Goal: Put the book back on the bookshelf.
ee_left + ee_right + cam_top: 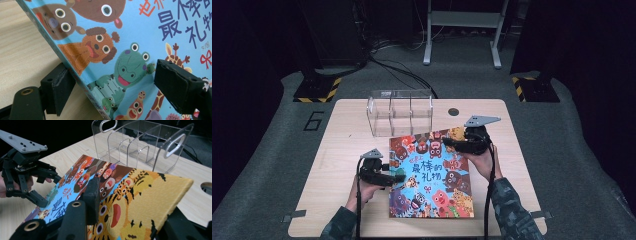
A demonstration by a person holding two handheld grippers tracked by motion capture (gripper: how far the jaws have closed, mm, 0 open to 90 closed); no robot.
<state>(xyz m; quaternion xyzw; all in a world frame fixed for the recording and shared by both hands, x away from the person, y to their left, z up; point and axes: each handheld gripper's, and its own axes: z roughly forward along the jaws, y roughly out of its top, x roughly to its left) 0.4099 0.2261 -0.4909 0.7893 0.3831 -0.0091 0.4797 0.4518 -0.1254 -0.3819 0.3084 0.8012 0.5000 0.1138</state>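
A colourful picture book (pixel 432 175) with cartoon animals on its cover lies on the wooden table (pixel 342 150), its far right corner raised. My right gripper (pixel 448 143) is shut on that tiger-patterned corner (pixel 150 192), one jaw on the cover and one beneath, with its fingertips (pixel 136 210) across it. My left gripper (pixel 400 178) is at the book's left spine edge. Its jaws straddle that edge (pixel 82 82), with one pad (pixel 60 85) against the spine and the other (pixel 175 85) above the cover, not pressing. The left gripper (pixel 48 191) also shows open in the right gripper view.
A clear acrylic divided organizer (pixel 399 112) with handle cut-outs (pixel 140 145) stands just behind the book. A round cable hole (pixel 453 112) sits near the table's far edge. Bare tabletop lies left of the book. Cables and a metal stand (pixel 462 30) are on the floor beyond.
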